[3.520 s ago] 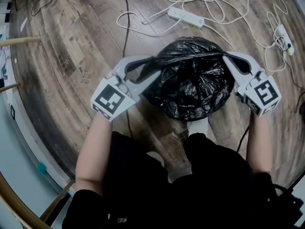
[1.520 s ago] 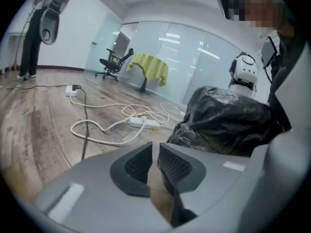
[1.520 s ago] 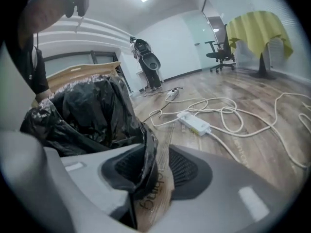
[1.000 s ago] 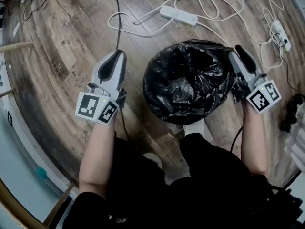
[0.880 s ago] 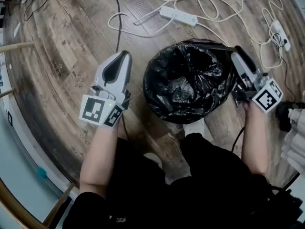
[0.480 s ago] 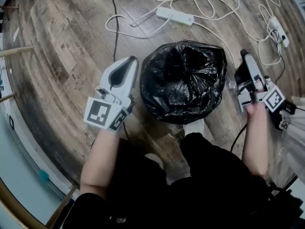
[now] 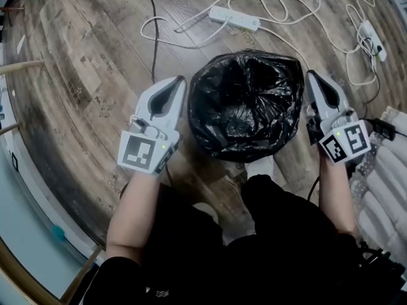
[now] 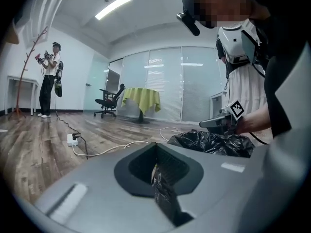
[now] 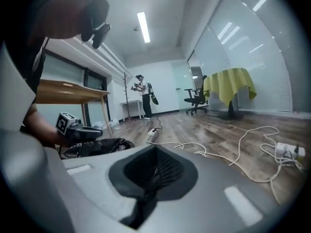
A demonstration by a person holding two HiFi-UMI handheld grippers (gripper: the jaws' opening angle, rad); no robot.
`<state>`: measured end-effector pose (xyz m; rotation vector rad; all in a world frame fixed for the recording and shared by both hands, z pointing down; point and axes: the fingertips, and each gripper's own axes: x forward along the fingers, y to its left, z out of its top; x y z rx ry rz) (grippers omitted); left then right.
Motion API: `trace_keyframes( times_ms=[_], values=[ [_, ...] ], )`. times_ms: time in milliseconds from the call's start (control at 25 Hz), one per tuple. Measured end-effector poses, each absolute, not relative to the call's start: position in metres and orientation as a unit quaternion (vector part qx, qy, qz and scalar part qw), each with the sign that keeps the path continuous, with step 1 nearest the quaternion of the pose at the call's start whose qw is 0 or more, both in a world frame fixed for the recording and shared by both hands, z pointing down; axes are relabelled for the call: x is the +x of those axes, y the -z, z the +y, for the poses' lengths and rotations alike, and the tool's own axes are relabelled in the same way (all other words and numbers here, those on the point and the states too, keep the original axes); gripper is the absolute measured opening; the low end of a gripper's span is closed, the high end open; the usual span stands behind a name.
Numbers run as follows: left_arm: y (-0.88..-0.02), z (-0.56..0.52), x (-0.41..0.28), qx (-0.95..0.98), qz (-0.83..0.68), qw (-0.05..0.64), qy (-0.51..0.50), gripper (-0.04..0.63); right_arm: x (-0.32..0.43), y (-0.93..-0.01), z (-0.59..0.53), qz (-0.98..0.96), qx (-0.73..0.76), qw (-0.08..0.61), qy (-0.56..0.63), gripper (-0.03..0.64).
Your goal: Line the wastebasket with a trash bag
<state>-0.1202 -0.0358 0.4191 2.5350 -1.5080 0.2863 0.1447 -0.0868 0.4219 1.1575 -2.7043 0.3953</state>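
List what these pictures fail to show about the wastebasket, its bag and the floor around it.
- Wastebasket: in the head view its walls and rim are wholly covered by the black trash bag, so its colour and material cannot be told.
- Bag's bottom: in the head view dark folds hide how deep it reaches.
- White ribbed thing: cut off by the head view's right edge, so it cannot be identified.
- Power strip: its sockets are too small in the head view.

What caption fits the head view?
Shut grey left tool and right tool flank a round wastebasket lined with a crinkly black plastic bag.
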Motion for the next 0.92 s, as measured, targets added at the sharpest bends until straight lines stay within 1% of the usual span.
trace_keyframes(
  times_ms=[80,400,640,920],
  values=[
    [-0.419,-0.035,-0.120,0.852,-0.507,0.091,-0.097,0.005,0.142,-0.423,-0.084,-0.908,0.387,0.095,-0.127,0.000],
    [-0.420,-0.027,-0.109,0.862,-0.493,0.072,-0.095,0.005,0.147,-0.424,-0.085,-0.907,0.389,0.094,-0.129,0.000],
    [-0.428,-0.031,-0.120,0.849,-0.511,0.106,-0.087,0.005,0.150,-0.424,-0.082,-0.906,0.392,0.093,-0.126,0.000],
    [-0.426,-0.039,-0.122,0.854,-0.506,0.089,-0.079,0.005,0.148,-0.424,-0.076,-0.909,0.385,0.103,-0.123,0.002]
  ],
)
